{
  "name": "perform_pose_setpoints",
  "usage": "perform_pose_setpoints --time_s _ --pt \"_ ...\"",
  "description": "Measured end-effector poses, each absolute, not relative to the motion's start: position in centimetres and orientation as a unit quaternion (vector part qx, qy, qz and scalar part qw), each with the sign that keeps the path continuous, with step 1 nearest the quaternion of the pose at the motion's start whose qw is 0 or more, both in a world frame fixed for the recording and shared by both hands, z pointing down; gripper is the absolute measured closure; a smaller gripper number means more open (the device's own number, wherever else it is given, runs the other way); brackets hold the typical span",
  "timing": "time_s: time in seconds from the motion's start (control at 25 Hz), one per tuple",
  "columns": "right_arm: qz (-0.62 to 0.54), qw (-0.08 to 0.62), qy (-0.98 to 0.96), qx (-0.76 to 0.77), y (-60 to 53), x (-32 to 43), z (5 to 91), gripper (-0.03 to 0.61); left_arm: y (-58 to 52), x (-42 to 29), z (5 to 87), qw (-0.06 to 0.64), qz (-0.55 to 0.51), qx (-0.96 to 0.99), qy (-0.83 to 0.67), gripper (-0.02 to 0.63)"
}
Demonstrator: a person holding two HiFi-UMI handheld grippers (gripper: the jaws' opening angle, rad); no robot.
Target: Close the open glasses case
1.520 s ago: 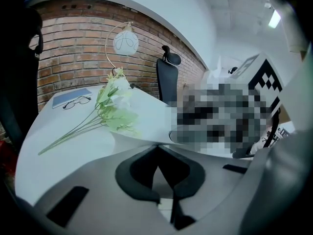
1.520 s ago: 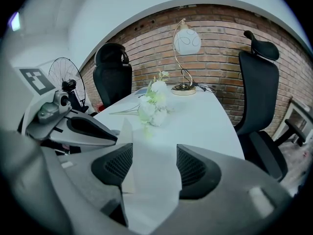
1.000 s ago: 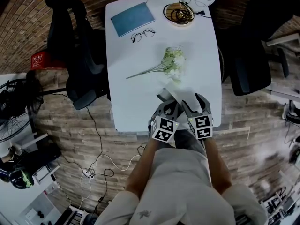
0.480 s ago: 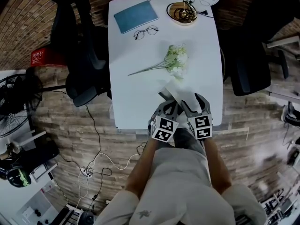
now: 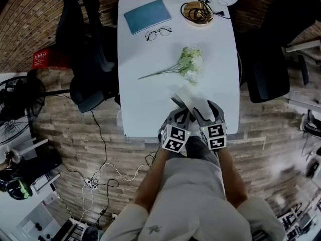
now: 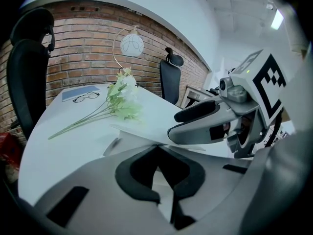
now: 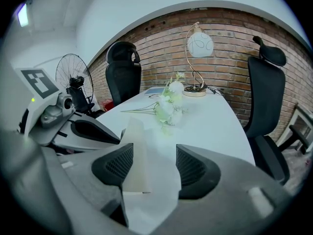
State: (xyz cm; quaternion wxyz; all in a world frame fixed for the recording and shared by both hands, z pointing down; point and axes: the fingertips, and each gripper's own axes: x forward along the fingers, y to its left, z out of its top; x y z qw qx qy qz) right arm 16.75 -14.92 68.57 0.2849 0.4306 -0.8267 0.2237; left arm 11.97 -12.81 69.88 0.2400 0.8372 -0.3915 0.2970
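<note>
At the near edge of the white desk (image 5: 145, 109), no shift since a second ago, so still unclosed. Jaws of the left gripper (image 6: 158, 148) pressed together against the white fold-flat glasses case (image 5: 183, 97); pinch unclear. Jaws of the right gripper (image 7: 149, 168) spread, straddling its raised flap. Beyond, pale flower sprig (image 5: 186, 65). Case's base hidden under both grippers.

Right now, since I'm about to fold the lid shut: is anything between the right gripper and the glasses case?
Nothing visible is. The glasses case has its raised flap standing between the open jaws of the right gripper. The flowers lie farther along the table, clear of both.
</note>
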Motion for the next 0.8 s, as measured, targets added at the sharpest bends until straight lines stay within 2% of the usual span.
perform_pose_setpoints --time_s 0.8 --pt "0.219 0.286 -0.832 0.422 -13.9 15.4 69.0 0.305 -11.5 10.7 71.0 0.248 0.306 0.83 -0.395 0.609"
